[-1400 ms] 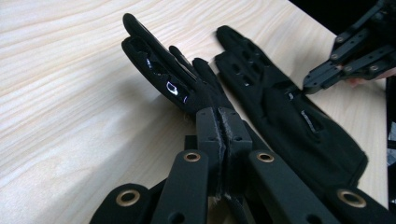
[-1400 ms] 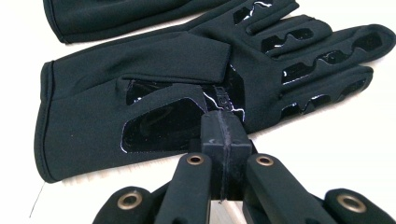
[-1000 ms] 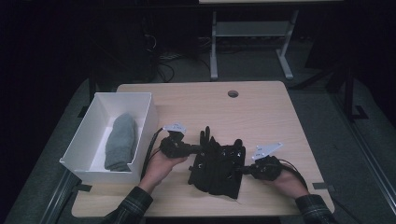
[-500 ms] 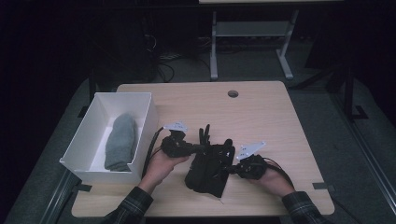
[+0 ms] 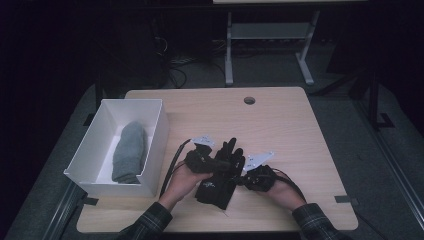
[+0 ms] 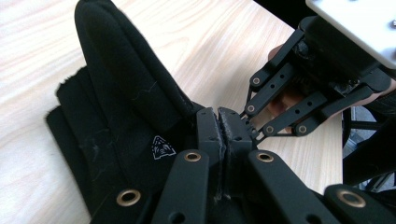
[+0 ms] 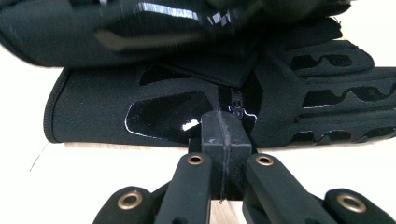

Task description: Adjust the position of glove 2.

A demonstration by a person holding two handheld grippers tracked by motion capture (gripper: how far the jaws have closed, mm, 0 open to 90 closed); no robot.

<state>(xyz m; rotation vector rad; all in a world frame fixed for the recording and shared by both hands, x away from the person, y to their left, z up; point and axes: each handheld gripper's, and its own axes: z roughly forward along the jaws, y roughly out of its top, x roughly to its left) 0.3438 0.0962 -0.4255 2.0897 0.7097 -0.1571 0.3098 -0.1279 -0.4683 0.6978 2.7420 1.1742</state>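
From the high view, a black fabric glove (image 5: 218, 176) lies on the pale wooden desk (image 5: 280, 125) near its front edge, between the left gripper (image 5: 212, 161) and the right gripper (image 5: 245, 176). A white open box (image 5: 152, 150) at the left holds a folded grey sock (image 5: 129, 152).

In the left gripper view, the jaws are pressed together on a fold of the glove (image 6: 121, 107), with the right gripper (image 6: 245, 122) meeting them tip to tip.

In the right gripper view, the jaws are pressed together at the edge of the glove (image 7: 163, 109); whether they pinch cloth is hard to tell.
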